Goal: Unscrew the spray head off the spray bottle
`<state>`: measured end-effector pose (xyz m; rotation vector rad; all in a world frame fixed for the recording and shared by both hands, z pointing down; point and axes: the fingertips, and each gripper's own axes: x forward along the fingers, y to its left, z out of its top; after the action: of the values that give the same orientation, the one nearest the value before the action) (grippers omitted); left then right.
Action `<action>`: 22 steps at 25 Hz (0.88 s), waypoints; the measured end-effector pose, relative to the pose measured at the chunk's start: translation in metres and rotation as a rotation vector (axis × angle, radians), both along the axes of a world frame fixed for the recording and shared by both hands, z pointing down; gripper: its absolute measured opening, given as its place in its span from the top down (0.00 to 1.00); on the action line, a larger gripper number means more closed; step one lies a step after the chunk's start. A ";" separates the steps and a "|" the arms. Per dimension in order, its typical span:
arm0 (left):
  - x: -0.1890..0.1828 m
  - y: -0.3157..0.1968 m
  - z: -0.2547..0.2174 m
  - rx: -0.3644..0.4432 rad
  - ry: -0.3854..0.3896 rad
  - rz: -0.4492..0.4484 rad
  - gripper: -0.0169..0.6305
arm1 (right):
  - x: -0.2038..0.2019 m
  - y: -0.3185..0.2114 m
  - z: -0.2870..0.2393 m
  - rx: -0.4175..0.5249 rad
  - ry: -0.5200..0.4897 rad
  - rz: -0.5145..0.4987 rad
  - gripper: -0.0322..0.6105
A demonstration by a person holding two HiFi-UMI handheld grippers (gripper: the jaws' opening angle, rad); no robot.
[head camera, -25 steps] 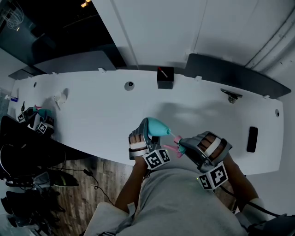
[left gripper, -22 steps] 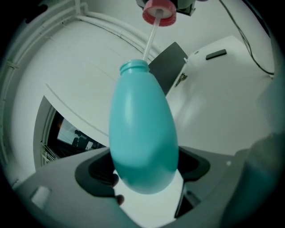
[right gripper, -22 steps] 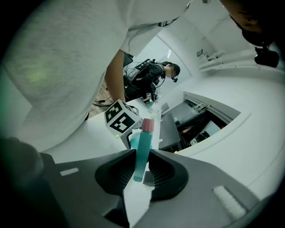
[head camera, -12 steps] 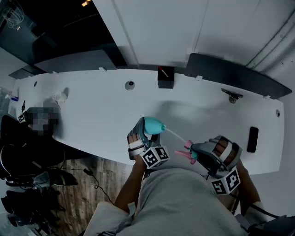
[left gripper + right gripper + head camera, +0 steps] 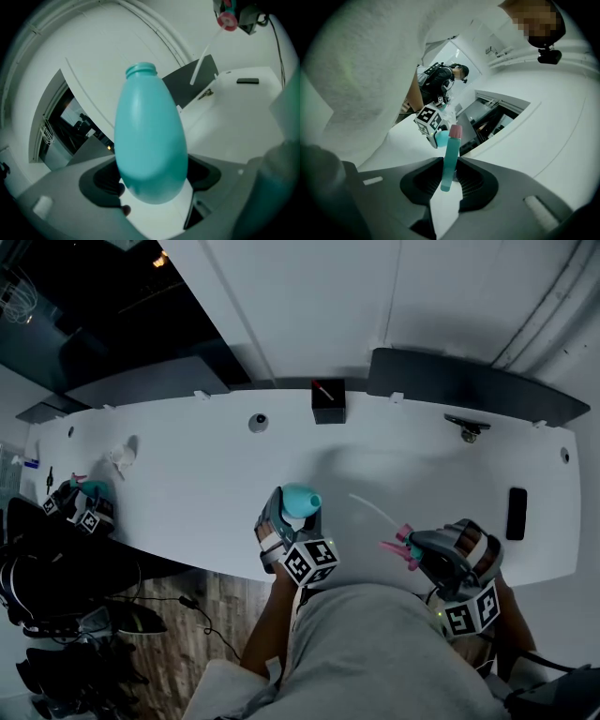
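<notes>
In the left gripper view the spray head (image 5: 227,21) is cut off by the top edge

tbh the bottle (image 5: 149,140) is smooth teal plastic with a soft sheen, spray head (image 5: 450,159) plastic too; surface (image 5: 206,484) plain matt white, floor (image 5: 150,582) wood planks.

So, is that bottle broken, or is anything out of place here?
Not broken, just apart: the spray head, its thin tube trailing, is clamped in the right tongs, clear of the teal bottle held in the left tongs with its neck open. No spill shows.
</notes>
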<state>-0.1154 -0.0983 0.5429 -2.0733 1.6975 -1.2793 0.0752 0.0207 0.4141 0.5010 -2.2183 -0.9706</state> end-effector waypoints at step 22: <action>0.051 0.031 -0.012 -0.131 0.649 -0.044 0.34 | -0.042 -0.105 0.099 -0.604 -0.670 0.848 0.81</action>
<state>-0.0644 -0.0670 0.5307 -2.7512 1.9326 -0.7776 0.0330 -0.0840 0.5136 1.4405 -2.2947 0.3591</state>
